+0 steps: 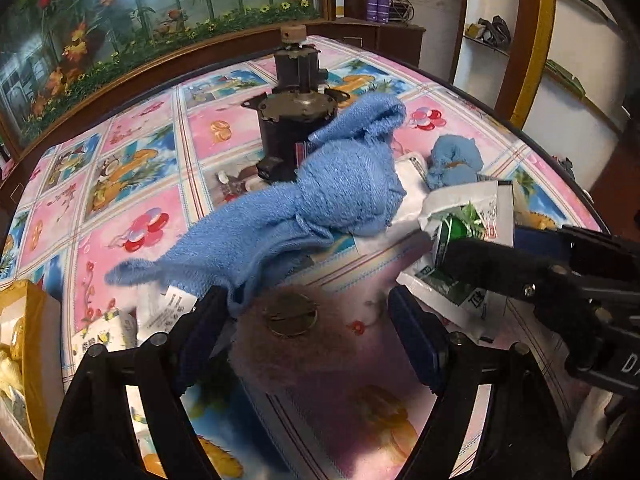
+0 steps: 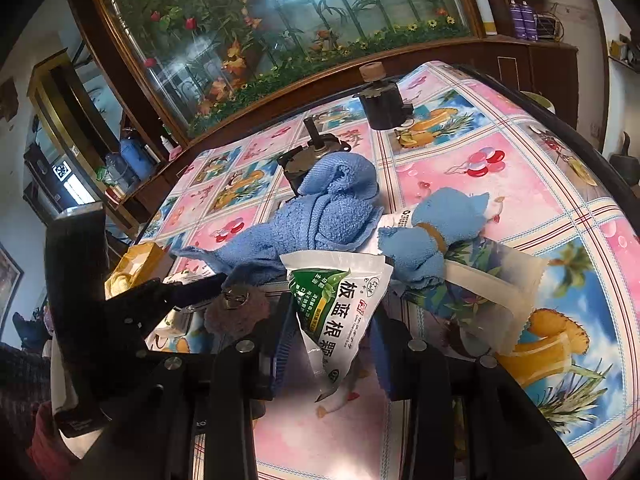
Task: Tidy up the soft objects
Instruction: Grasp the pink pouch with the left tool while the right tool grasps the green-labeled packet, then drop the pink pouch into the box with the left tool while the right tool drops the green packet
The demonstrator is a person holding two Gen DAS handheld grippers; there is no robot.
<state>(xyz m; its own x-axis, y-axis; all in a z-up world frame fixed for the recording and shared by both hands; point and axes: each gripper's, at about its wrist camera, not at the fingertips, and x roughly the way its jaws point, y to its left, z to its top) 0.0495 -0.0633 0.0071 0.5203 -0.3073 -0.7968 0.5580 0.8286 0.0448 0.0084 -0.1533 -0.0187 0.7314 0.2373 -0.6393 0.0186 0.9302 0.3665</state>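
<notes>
1. The step in hand looks like gathering the soft things strewn on the patterned tablecloth [image 1: 132, 184]. The left gripper [image 1: 308, 312] hangs with its fingers spread apart around a brown fuzzy pad [image 1: 292, 340] that carries a round metal piece on top; nothing is clamped yet.
2. To do this well, the left fingers should come down on either side of the pad's body and not the metal piece, which would likely slip. They should also stay clear of the trailing corner of the blue towel [image 1: 320, 188], which lies just beside the left finger.
3. The right gripper [image 2: 330, 344] has a green-and-white sachet [image 2: 340, 300] standing between its fingers. The jaws appear set against the packet's sides, so it is probably pinched, though the contact itself is hard to make out.
4. A smaller blue cloth bundle [image 2: 436, 220], tied with a band, rests to the right of the towel, partly on a clear plastic wrapper [image 2: 492, 292].
5. Both grippers point forward and downward at the table, close together, the right one crossing in from the left gripper's right side.
</notes>
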